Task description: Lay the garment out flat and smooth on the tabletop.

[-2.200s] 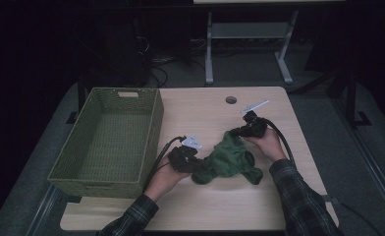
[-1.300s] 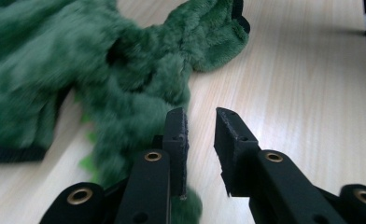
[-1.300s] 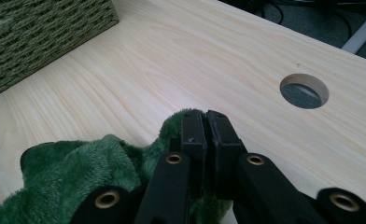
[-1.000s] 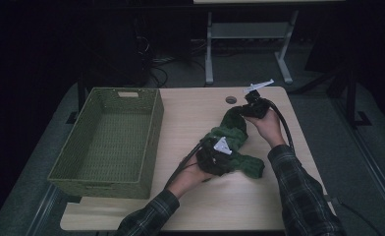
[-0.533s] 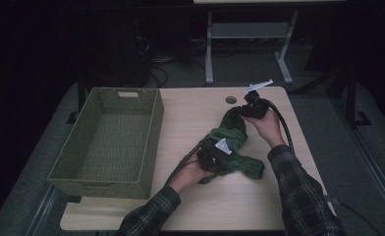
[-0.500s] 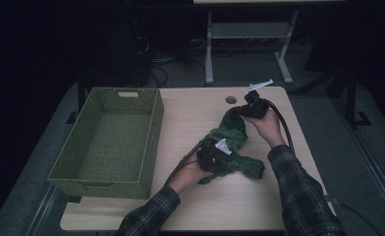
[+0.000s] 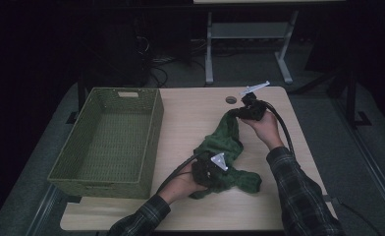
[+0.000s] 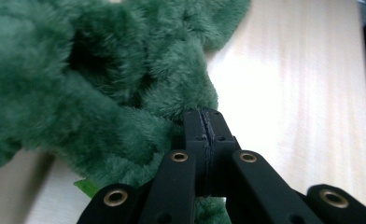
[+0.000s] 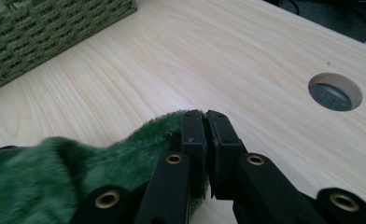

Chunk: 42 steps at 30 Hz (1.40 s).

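Two tongs, left [image 7: 215,169] and right [image 7: 239,111], on one green plush cloth [image 7: 220,147]; one basket [image 7: 107,137].

A green woven basket [image 7: 109,140] sits at the left of the wooden desk [image 7: 195,110], whose round cable hole [image 7: 231,100] lies near the far edge.

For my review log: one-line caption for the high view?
Both grippers pinch opposite ends of a green fuzzy cloth beside a woven basket.

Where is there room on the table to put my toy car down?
Bare wood lies between the basket and the green fuzzy cloth, and along the near table edge. The basket is empty too. It is crowded where both grippers pinch the cloth.
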{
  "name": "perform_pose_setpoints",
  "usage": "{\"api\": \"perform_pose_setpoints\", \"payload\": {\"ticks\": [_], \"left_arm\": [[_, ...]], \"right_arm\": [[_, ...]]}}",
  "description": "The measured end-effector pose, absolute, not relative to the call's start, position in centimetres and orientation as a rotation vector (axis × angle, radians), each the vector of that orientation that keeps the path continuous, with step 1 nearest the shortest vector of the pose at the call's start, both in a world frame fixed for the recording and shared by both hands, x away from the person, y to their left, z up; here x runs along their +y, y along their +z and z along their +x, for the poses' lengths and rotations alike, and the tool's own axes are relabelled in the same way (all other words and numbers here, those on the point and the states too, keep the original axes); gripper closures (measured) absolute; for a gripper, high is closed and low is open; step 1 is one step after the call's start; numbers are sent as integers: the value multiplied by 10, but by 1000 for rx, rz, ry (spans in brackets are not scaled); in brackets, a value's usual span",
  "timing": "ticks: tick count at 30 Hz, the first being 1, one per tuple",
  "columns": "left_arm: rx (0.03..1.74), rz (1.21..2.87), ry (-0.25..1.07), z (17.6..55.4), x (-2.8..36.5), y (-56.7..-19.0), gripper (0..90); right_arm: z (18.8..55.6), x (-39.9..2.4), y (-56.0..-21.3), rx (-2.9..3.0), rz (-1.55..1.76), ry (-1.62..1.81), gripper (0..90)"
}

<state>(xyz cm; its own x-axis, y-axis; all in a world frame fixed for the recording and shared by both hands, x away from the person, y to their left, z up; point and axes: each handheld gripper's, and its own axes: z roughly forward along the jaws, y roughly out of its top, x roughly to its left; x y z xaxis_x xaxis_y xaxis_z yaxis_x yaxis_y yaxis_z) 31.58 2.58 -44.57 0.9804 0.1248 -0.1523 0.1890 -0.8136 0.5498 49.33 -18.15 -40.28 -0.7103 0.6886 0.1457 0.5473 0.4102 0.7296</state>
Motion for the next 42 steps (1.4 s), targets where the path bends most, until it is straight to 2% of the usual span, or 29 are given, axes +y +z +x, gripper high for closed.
{"api": "perform_pose_setpoints", "payload": {"ticks": [10, 14, 16, 19, 22, 28, 42], "left_arm": [[170, 2530, -186, 297, 30, -445, 896], [198, 2494, -198, 298, 31, -447, 889], [206, 2485, -199, 300, 32, -447, 877], [210, 2464, -187, 301, 34, -444, 819], [239, 2435, -166, 304, 38, -438, 758], [314, 2376, -115, 312, 52, -425, 668], [393, 2347, -53, 312, 75, -417, 611]], "right_arm": [[501, -175, -422, 2499, 1149, 1130, 864], [503, -172, -429, 2506, 1165, 1112, 861], [503, -172, -431, 2507, 1177, 1114, 838], [501, -174, -429, 2502, 1195, 1143, 698], [498, -177, -422, 2487, 1193, 1134, 624], [483, -191, -411, 2457, 1195, 1161, 574], [403, -230, -412, 2481, 1108, 1228, 590]]}}
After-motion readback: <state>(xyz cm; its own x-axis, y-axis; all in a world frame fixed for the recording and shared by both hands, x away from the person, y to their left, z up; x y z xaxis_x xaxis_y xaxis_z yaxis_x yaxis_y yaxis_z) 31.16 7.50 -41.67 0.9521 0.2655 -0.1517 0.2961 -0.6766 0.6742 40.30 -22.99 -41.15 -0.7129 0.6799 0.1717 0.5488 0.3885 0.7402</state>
